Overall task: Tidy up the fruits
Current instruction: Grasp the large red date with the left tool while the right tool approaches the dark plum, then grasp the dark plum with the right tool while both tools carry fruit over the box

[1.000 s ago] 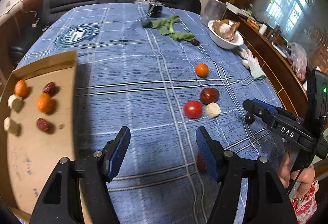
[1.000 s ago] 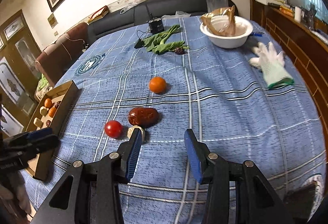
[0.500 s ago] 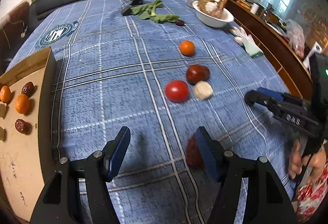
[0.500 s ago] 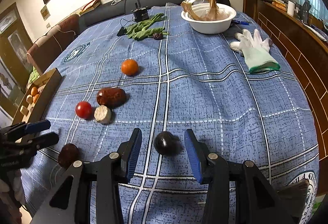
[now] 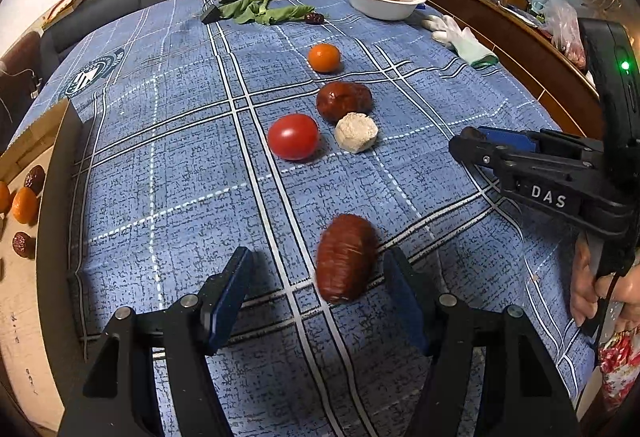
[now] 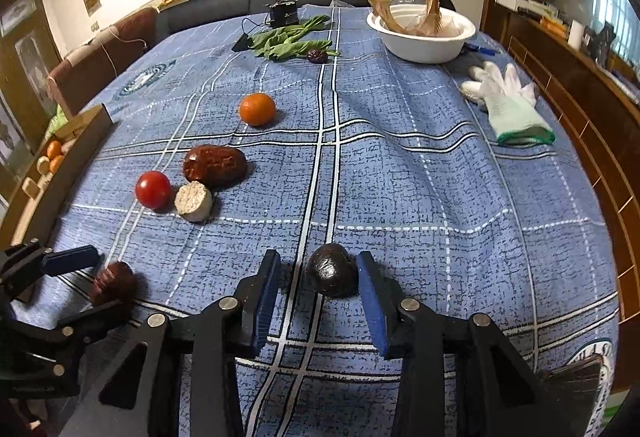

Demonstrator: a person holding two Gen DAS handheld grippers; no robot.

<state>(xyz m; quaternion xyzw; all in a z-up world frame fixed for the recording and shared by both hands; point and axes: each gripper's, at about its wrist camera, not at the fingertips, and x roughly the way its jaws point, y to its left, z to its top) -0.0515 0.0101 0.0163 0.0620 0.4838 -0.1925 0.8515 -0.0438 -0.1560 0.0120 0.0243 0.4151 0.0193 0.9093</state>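
Setting: fruits are lying scattered on a table (image 6: 400, 197) that is wearing a blue checked cloth.
Left gripper (image 5: 320, 289): its blue-padded fingers are standing wide apart, and a brown-red date (image 5: 346, 257) is lying on the cloth in the gap, nearer the right finger; whether they are touching is unclear.
Right gripper (image 6: 318, 293): its fingers are also spread, bracketing a dark, nearly black round fruit (image 6: 332, 275) that is sitting close against the right pad, not squeezed.
Middle cluster: a red tomato (image 5: 293, 136), a pale beige chunk (image 5: 356, 132) and a larger dark red date (image 5: 344, 101) are sitting huddled together, the chunk touching the date.
Farther back: an orange (image 5: 324, 57) is resting alone beyond the cluster.
Left edge: a cardboard tray (image 5: 52, 197) is holding small oranges (image 5: 24, 205) and small dates (image 5: 22, 244).
Far end: green leaves (image 6: 292, 39) are lying near a white bowl (image 6: 424, 37) with crumpled brown paper inside.
Right side: a white glove (image 6: 508, 101) is lying flat on the cloth.
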